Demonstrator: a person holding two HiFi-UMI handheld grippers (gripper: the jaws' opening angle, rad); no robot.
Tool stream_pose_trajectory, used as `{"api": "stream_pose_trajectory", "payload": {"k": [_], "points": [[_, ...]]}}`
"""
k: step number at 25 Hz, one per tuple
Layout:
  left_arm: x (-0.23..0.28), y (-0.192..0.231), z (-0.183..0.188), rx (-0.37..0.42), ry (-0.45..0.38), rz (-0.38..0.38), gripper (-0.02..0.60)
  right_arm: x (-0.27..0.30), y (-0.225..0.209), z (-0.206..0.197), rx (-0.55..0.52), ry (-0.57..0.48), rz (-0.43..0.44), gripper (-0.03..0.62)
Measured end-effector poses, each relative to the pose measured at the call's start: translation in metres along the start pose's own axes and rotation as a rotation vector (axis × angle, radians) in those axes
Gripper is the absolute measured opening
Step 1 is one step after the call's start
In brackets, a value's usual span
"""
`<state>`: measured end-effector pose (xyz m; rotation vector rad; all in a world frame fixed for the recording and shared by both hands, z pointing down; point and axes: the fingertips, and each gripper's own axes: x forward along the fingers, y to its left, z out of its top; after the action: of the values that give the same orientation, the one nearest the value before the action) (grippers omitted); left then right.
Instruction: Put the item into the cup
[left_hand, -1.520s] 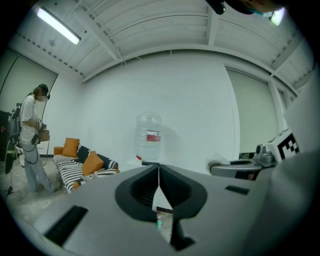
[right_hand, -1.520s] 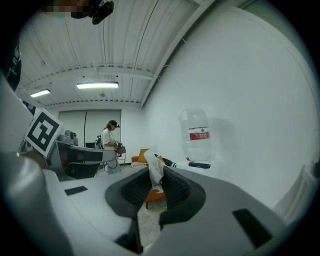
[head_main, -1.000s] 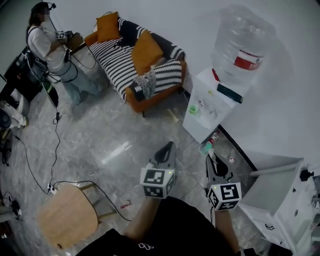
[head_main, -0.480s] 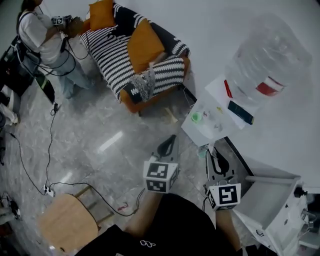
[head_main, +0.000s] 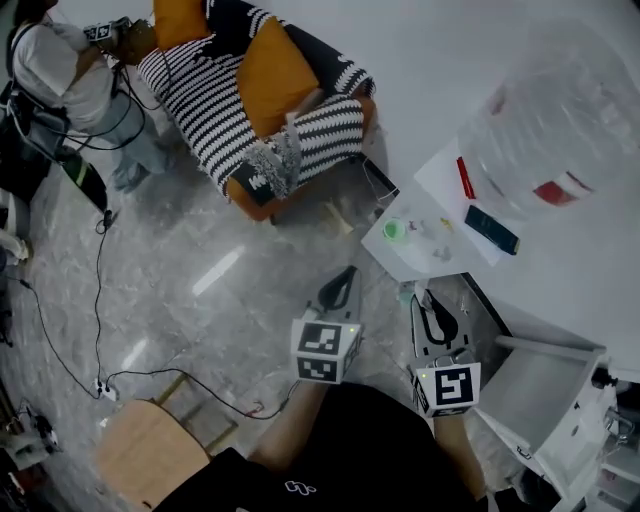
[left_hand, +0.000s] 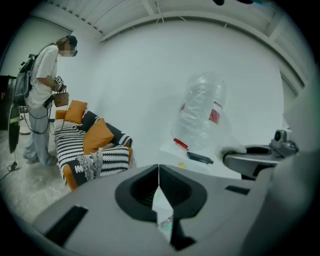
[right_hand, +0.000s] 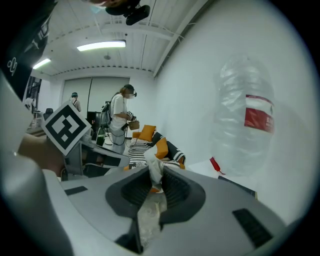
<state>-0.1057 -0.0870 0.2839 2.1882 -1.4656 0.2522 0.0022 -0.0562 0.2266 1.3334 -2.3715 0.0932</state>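
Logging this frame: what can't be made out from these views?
Right gripper view: the jaws cover most of the whitish crumpled item in the right gripper, so its kind is unclear.
Head view: the green cup is too small to see inside.
Head view: the water bottle label is blurred, print unreadable.
Head view: the small bits beside the cup on the dispenser top are too small to name.

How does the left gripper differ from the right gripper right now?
Load: the left gripper is empty; the right gripper grips a crumpled whitish item. Jaws: the left gripper's tips meet; the right gripper's are held slightly apart by that item. Both point toward the water dispenser.
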Motion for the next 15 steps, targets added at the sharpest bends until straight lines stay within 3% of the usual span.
{"api": "stream_pose_trajectory", "payload": {"k": [7,15], "points": [[0.034,-0.004,-0.006,0.108,0.094,-0.06,0.014,0.026,-0.019,-0.027,0.086,0.043,-0.051,0.064],[0.085,-0.002,-0.053,0.169,0.191,-0.106,0.014,0.059,-0.032,-0.085,0.149,0.088,-0.066,0.064]]}}
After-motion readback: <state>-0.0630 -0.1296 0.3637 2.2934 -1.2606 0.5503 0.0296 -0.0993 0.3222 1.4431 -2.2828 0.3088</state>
